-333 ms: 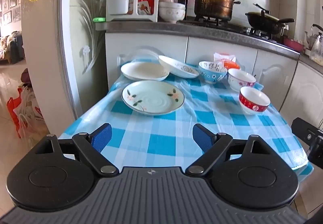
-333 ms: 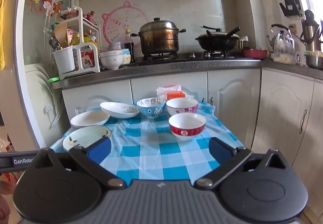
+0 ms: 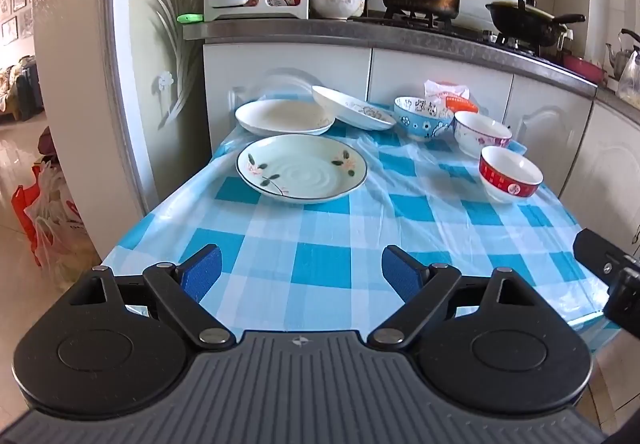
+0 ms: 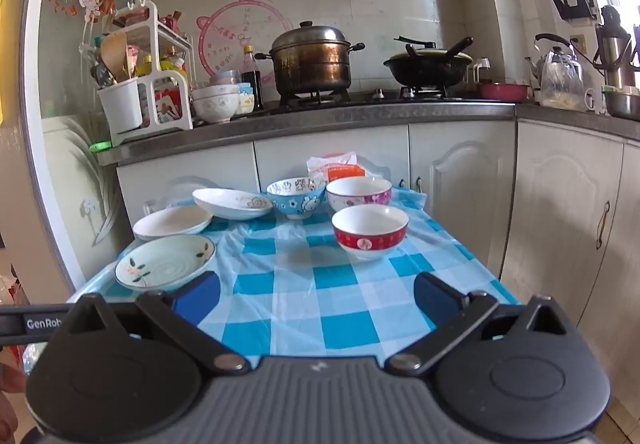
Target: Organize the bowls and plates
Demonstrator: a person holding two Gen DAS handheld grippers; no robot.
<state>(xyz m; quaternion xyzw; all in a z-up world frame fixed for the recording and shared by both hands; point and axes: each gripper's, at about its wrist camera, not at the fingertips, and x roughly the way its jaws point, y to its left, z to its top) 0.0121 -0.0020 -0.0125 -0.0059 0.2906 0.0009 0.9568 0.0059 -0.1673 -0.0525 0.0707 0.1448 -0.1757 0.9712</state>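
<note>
On the checked tabletop [image 3: 320,264], nothing has been sorted yet, judging by how the crockery lies. Taking the green flowered plate [image 3: 301,169] as the landmark: a plain white plate [image 3: 280,117] sits just behind it, and a patterned shallow dish [image 3: 354,109] leans on that plate's far rim. To the right of the landmark stand three separate bowls: blue [image 3: 424,117], pink-flowered [image 3: 482,132] and red [image 3: 511,174], none nested. Both the left gripper [image 3: 298,272] and the right gripper [image 4: 316,294] hover near the table's front edge, short of the landmark, fingers spread wide and empty. Stacking plates and nesting bowls all appears left to do.
</note>
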